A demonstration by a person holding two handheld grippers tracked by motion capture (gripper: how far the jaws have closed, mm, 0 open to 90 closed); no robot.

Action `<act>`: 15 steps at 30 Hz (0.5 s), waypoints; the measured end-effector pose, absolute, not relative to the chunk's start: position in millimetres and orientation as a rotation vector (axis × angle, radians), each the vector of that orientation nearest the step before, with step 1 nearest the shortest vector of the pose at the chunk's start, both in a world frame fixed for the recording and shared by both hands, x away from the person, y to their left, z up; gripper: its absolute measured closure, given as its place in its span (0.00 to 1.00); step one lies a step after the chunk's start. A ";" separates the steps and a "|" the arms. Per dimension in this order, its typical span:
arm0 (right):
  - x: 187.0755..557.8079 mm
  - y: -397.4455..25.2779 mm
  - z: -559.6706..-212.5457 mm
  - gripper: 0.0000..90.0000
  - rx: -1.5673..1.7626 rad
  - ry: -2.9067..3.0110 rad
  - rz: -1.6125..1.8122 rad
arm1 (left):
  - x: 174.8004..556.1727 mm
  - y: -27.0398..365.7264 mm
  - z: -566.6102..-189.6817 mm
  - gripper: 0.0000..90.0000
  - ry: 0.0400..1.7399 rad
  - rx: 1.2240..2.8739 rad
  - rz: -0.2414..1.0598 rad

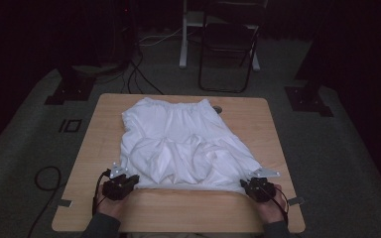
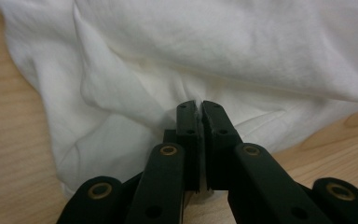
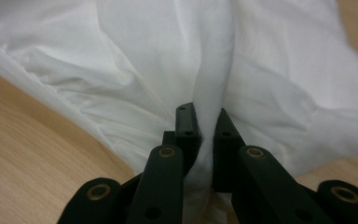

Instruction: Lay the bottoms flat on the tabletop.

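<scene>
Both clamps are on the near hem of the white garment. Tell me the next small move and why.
Probably lift both near corners together and carry them toward the far gathered edge. The left hand-held gripper and right hand-held gripper each pinch the rumpled white cloth garment, which lies spread on the light wooden table, so a fold seems ready.

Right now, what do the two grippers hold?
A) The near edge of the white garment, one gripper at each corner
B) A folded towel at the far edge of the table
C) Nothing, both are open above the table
A: the left gripper and the right gripper are each closed on a fold of the white garment at its near corners.
</scene>
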State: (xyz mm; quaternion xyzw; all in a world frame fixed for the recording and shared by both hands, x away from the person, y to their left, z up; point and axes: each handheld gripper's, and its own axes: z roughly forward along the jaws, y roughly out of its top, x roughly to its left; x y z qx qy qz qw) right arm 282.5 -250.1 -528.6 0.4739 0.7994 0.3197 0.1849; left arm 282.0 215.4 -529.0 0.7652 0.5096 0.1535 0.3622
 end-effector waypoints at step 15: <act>295.0 -248.3 -480.2 0.52 1.268 2.145 1.030 | 287.8 227.4 -464.3 0.55 1.258 1.869 0.555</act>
